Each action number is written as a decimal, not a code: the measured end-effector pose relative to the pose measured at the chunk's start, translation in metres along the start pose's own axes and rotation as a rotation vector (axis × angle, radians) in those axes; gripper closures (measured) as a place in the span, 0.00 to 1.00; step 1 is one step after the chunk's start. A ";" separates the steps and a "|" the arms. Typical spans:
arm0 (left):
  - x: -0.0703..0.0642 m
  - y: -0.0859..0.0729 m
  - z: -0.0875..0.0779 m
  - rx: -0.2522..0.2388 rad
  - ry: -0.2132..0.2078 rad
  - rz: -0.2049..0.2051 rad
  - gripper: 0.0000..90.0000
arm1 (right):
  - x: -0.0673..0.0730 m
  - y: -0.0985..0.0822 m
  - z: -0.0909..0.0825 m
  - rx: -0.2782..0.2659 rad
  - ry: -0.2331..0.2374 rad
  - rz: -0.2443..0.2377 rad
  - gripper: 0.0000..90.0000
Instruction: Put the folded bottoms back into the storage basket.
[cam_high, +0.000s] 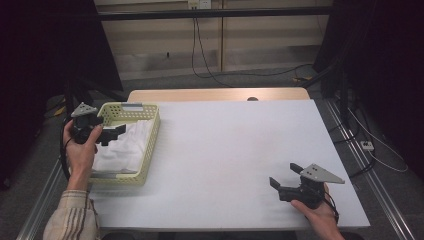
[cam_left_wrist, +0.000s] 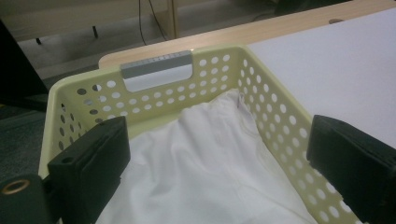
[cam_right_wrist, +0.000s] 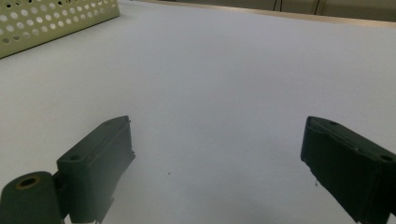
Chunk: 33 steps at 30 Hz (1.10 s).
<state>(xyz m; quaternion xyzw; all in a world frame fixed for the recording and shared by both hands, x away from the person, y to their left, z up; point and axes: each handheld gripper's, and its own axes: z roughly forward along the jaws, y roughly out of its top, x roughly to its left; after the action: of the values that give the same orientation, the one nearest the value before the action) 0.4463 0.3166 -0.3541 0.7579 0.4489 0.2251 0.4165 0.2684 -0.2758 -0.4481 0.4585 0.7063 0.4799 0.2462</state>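
A pale yellow perforated basket (cam_high: 152, 131) stands at the table's left side, and a crumpled white cloth (cam_high: 122, 145) lies inside it. My left gripper (cam_high: 114, 134) hovers open over the basket's left part, held by a hand. In the left gripper view its jaws stand wide apart above the white cloth (cam_left_wrist: 205, 163), with the basket (cam_left_wrist: 280, 116) wall and its grey handle (cam_left_wrist: 158, 70) ahead. My right gripper (cam_high: 285, 175) is open low over the white table (cam_high: 230, 150) at the front right, nothing between its jaws. The right gripper view shows bare table (cam_right_wrist: 210, 84) and the basket (cam_right_wrist: 51, 21) corner far left.
A wooden table edge (cam_high: 215, 95) runs behind the white top. Cables (cam_high: 210, 65) trail on the floor behind and at the right. Dark stands flank both sides. A metal rail (cam_high: 372, 185) runs along the right edge.
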 end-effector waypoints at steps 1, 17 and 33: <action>0.000 -0.001 -0.002 -0.009 -0.001 0.002 0.07 | 0.000 0.000 0.000 0.000 0.001 -0.002 0.10; -0.009 -0.015 -0.036 -0.079 0.048 -0.012 0.07 | 0.000 0.001 0.000 -0.004 -0.002 0.001 0.10; -0.022 -0.027 -0.056 -0.098 0.041 -0.006 0.07 | -0.001 0.001 0.001 -0.007 -0.001 0.005 0.10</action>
<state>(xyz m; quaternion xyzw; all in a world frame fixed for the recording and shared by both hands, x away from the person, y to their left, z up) 0.3818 0.3284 -0.3446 0.7304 0.4480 0.2612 0.4446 0.2700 -0.2764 -0.4478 0.4597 0.7033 0.4829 0.2468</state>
